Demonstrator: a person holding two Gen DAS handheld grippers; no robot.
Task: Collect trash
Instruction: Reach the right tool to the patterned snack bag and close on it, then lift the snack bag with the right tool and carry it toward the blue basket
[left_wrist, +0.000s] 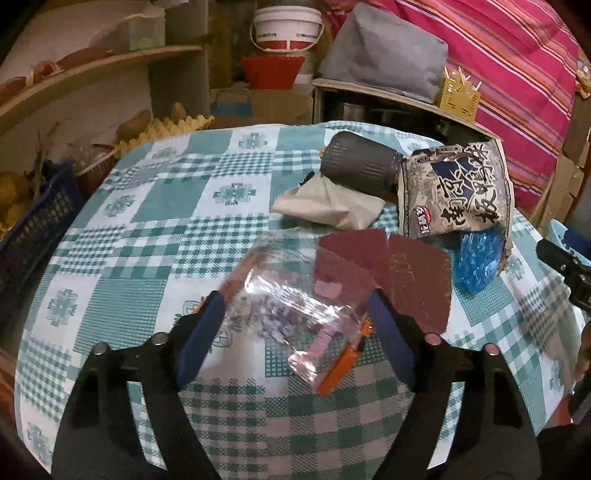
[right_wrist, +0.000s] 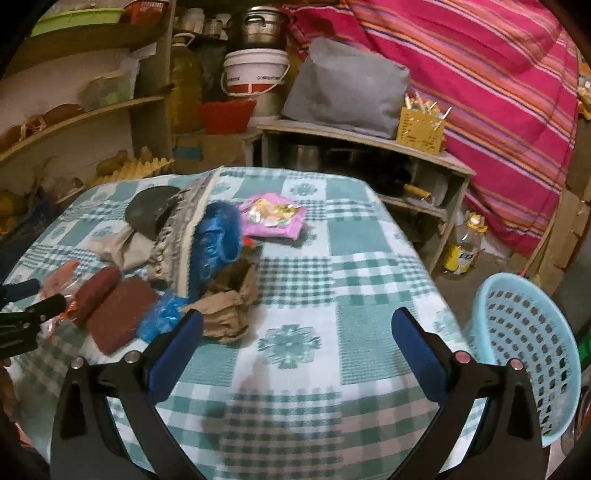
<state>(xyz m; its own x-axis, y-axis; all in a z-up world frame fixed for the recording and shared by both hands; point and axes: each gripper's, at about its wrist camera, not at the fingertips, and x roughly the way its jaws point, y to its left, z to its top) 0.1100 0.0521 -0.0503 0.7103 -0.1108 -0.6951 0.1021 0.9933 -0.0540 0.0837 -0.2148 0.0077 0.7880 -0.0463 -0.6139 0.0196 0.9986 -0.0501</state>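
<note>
A cluttered storeroom is surrounding the checked tablecloth (left_wrist: 155, 221), where trash is lying heaped toward the right: a printed bag (left_wrist: 458, 192), red pads (left_wrist: 384, 273), a clear plastic wrapper (left_wrist: 291, 306). The left gripper (left_wrist: 295, 317) is straddling that wrapper, fingers apart, likely about to pinch it; the right gripper (right_wrist: 297, 326) is hanging open near the blue basket (right_wrist: 524, 350), waiting at the table's right edge

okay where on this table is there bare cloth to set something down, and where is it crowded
Free: the broad stretch of checked tablecloth between the crumpled brown paper and the blue basket, in front of the pink wrapper. Also the table's left half, beside the clear plastic bag. Crowded: around the printed noodle cup, maroon sheets and white tissue.
</note>
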